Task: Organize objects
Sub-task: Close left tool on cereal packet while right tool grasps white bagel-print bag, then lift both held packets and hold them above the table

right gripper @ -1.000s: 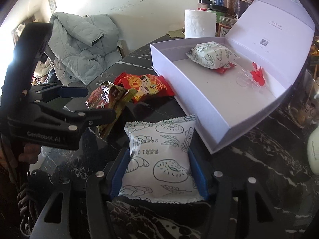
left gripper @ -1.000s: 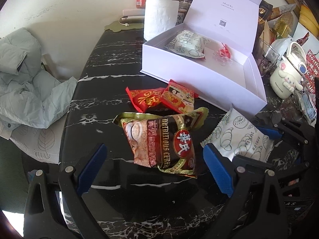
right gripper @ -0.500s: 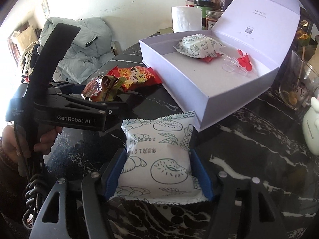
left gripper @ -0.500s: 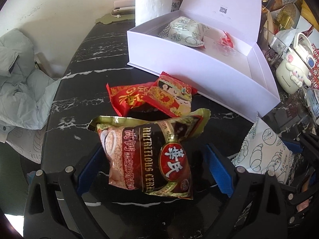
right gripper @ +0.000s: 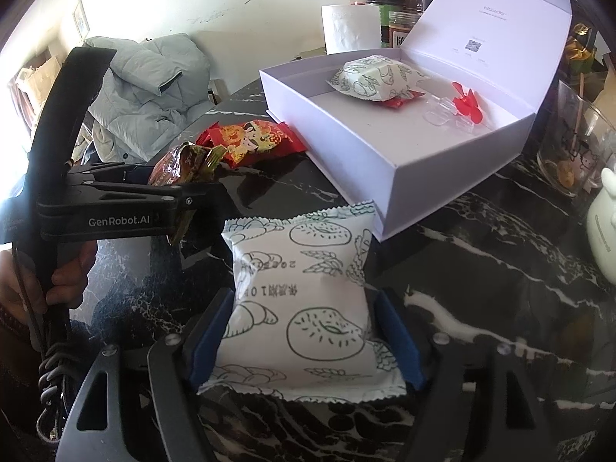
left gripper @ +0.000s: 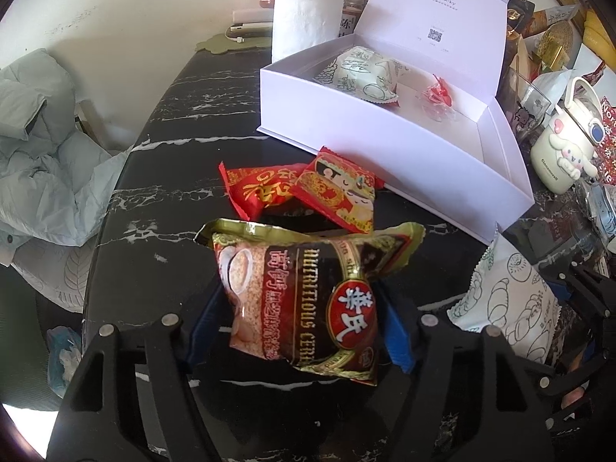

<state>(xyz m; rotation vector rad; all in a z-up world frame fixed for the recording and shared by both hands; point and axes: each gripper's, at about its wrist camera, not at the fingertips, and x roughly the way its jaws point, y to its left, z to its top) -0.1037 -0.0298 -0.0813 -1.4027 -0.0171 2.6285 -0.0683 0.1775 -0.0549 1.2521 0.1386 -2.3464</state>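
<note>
My left gripper (left gripper: 302,337) is shut on a brown and gold cereal packet (left gripper: 304,292) and holds it above the black marble table (left gripper: 161,177). My right gripper (right gripper: 304,338) is shut on a white bread packet (right gripper: 304,300), also seen at the right of the left wrist view (left gripper: 508,308). Two red snack packets (left gripper: 304,188) lie on the table before an open white box (left gripper: 404,146). The box holds another white packet (left gripper: 358,73) and a small red and clear item (left gripper: 439,92). The left gripper shows in the right wrist view (right gripper: 184,200).
A paper roll (left gripper: 306,19) and jars (right gripper: 396,7) stand behind the box. A cartoon mug (left gripper: 566,146) and clutter stand to the right. A glass cup (right gripper: 573,146) sits right of the box. A grey jacket (left gripper: 42,146) lies off the table's left edge.
My left gripper has closed on the cereal packet and lifted it off the table. My right gripper has kept the white packet and raised it slightly.
</note>
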